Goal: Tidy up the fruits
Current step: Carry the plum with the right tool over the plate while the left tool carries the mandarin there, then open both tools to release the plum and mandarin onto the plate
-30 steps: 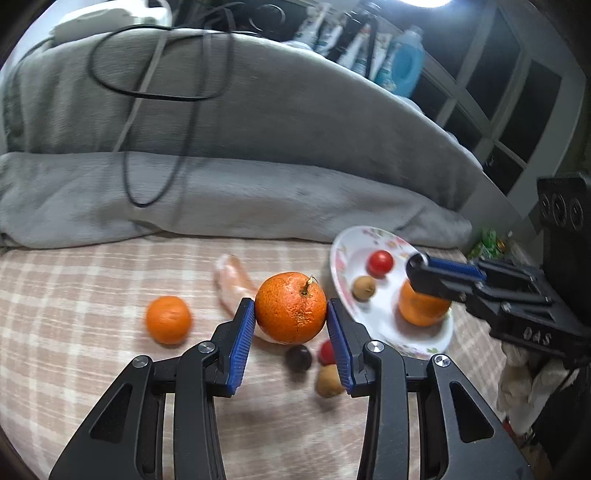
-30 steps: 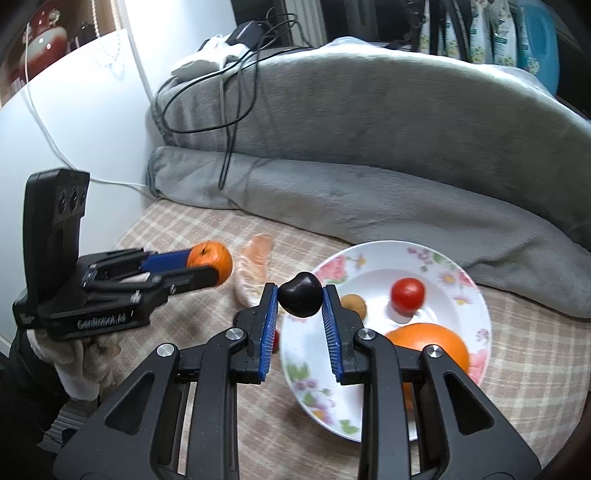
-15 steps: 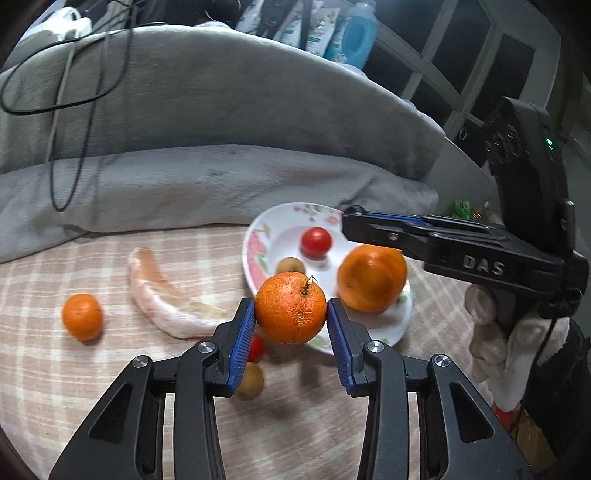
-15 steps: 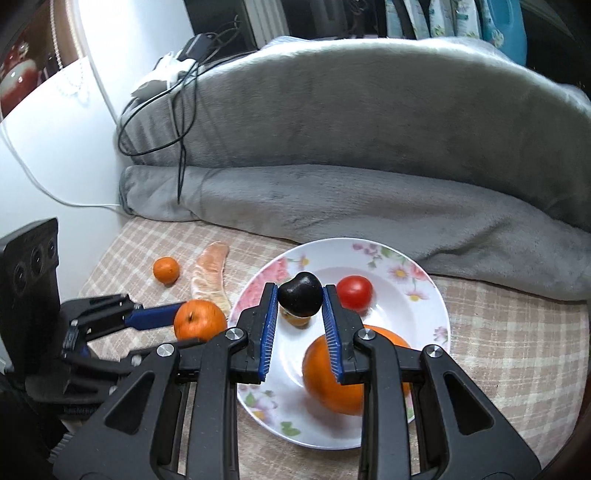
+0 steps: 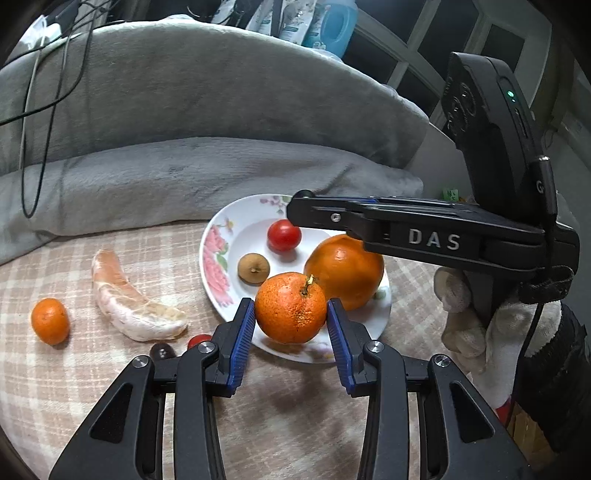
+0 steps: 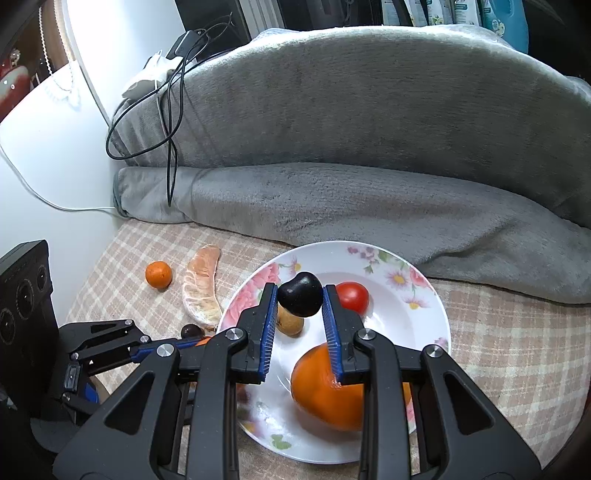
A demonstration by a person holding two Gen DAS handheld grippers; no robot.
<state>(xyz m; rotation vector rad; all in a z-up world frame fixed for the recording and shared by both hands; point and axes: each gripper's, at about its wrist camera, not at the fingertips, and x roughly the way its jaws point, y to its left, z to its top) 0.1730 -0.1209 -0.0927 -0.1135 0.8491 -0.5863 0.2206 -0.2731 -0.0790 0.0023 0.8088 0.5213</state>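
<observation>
Left tongs (image 5: 291,318) clamped on a stemmed orange (image 5: 291,307), blue pads (image 5: 242,334) pressed to both its flanks, held just above the near rim of the flowered plate (image 5: 213,254). Right tongs (image 6: 300,300) pinched nearly closed on a dark cherry (image 6: 300,294), poised over the plate's middle, above a brown longan (image 6: 290,323). Seen from the left wrist, right tongs reaching across the plate's far side from the right, gripped by a white-gloved hand (image 5: 491,317).

On the plate: a large orange (image 5: 345,271), a red cherry tomato (image 5: 283,235) and the longan, all apart from one another. Off the plate, to its left on the checked cloth (image 5: 74,369): a peeled pomelo segment (image 5: 129,306), a small mandarin (image 5: 50,320) well beyond it, and just beside the plate's rim another dark cherry (image 5: 161,350) and a bit of red fruit (image 5: 199,339), partly hidden behind the left tongs.

Beige plaid cloth over the whole surface; whether desk or bed beneath, impossible to say. Behind, a folded grey fleece blanket (image 6: 351,147) heaped high, black cables (image 6: 170,110) trailing over its left end. White wall (image 6: 48,147) at the left in the right wrist view; bottles, among them a blue detergent jug (image 5: 334,26), and dark window panes (image 5: 424,44) beyond the blanket.
</observation>
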